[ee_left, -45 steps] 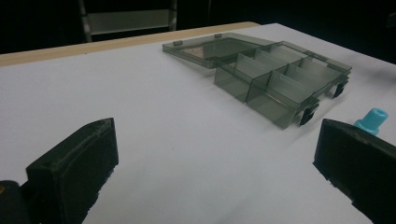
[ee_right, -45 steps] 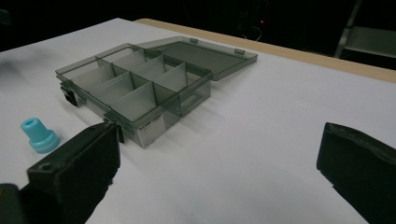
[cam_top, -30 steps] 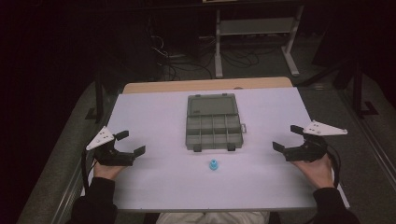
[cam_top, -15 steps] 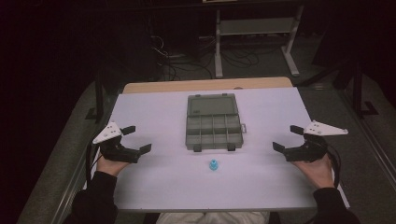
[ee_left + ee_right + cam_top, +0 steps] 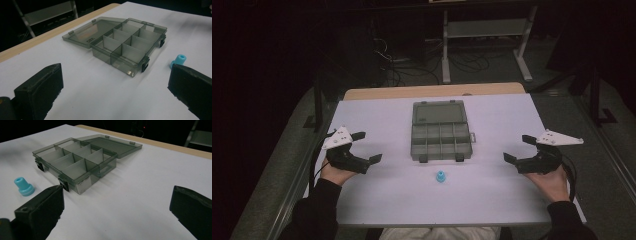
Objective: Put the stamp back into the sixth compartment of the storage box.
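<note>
Smoky clear plastic box (image 5: 441, 132), lid flat open, 8 compartments w/ thin dividers; small blue stepped plug (image 5: 440, 176) near front; left gripper (image 5: 363, 148) & right gripper (image 5: 518, 148) jaws wide apart

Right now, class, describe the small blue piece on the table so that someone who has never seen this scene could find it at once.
Start at the white table top and find the open, smoky grey plastic compartment box in its middle. Just in front of the box's latched edge, on the person's side, stands the small light blue plastic peg, apart from the box. It is the one brightly coloured thing there, round with a wider base.
</note>
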Demonstrator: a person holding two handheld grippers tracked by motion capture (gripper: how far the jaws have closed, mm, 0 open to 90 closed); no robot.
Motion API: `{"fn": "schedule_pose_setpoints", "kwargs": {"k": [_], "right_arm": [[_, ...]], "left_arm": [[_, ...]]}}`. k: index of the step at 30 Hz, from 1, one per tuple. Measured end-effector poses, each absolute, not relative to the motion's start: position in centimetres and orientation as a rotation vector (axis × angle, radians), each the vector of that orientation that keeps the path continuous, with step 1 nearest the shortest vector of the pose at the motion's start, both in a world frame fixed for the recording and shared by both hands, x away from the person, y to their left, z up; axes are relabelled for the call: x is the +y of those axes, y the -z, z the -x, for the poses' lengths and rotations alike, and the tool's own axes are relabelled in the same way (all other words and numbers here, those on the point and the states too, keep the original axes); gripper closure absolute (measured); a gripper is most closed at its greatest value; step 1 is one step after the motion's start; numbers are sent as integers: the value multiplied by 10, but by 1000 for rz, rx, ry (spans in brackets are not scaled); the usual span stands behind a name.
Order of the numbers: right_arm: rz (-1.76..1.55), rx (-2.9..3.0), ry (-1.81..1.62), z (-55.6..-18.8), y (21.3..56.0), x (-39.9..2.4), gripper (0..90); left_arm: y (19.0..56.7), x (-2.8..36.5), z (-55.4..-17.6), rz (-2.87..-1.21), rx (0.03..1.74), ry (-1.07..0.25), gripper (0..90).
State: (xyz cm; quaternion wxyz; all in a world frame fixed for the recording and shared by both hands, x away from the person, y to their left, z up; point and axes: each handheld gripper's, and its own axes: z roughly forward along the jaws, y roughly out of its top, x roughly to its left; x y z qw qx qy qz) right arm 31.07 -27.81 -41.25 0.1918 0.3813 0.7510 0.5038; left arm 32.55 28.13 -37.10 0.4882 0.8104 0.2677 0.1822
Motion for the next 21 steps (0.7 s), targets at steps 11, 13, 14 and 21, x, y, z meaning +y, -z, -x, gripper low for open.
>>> {"fn": "schedule_pose_setpoints", "kwargs": {"k": [11, 13, 14, 21], "right_arm": [[-1059, 2100, -1402, -310, 412, -278, 0], [-1062, 2101, -1401, -310, 412, -278, 0], [-1062, 2102, -1399, -310, 412, -278, 0], [-1059, 2106, -1394, -310, 412, -277, 0]], "left_arm": [[373, 269, -331, -2011, 630, -410, 0], [373, 267, -331, -2020, 623, -406, 0], [373, 265, -331, -2019, 625, -400, 0], [371, 253, -332, -2056, 583, -385, 0]]}}
